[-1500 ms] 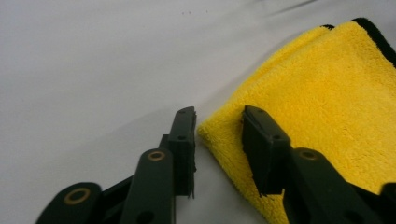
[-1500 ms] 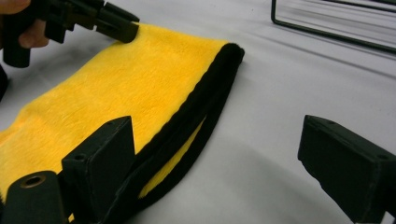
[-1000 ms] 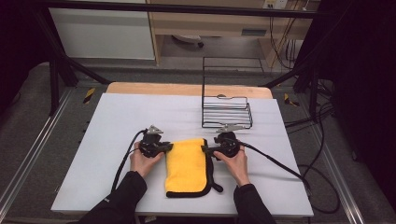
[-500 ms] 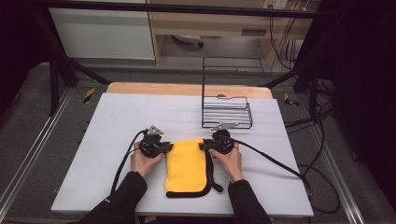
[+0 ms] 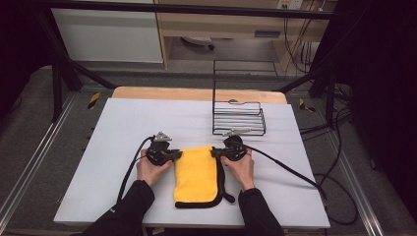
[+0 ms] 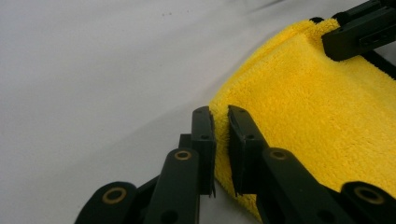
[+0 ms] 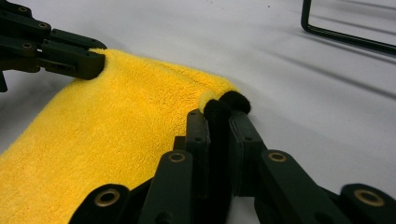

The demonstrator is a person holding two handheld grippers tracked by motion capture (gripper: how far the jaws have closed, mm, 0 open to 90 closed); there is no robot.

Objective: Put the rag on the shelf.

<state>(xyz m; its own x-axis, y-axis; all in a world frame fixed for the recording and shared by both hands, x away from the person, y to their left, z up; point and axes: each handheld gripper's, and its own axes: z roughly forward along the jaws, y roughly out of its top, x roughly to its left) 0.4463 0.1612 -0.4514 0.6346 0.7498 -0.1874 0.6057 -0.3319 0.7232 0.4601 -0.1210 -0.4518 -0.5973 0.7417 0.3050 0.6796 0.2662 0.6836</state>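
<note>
A folded yellow cloth with black edging lies on the white table, between the person's hands. My left gripper is shut on its far left corner; in the left gripper view the pads pinch the yellow edge, having closed a little further. My right gripper is shut on the far right corner, its jaws having just been closing with the black-edged corner between them. Each gripper view shows the other gripper at the opposite corner: the right gripper and the left gripper.
A black wire basket stands just beyond the right hand, its base rail close to the right gripper. Cables trail from both grippers toward the table's near edge and right side. A wooden strip runs along the table's far edge.
The right gripper has shifted slightly left onto the cloth's far right corner. The left hand and the cloth have stayed put.
</note>
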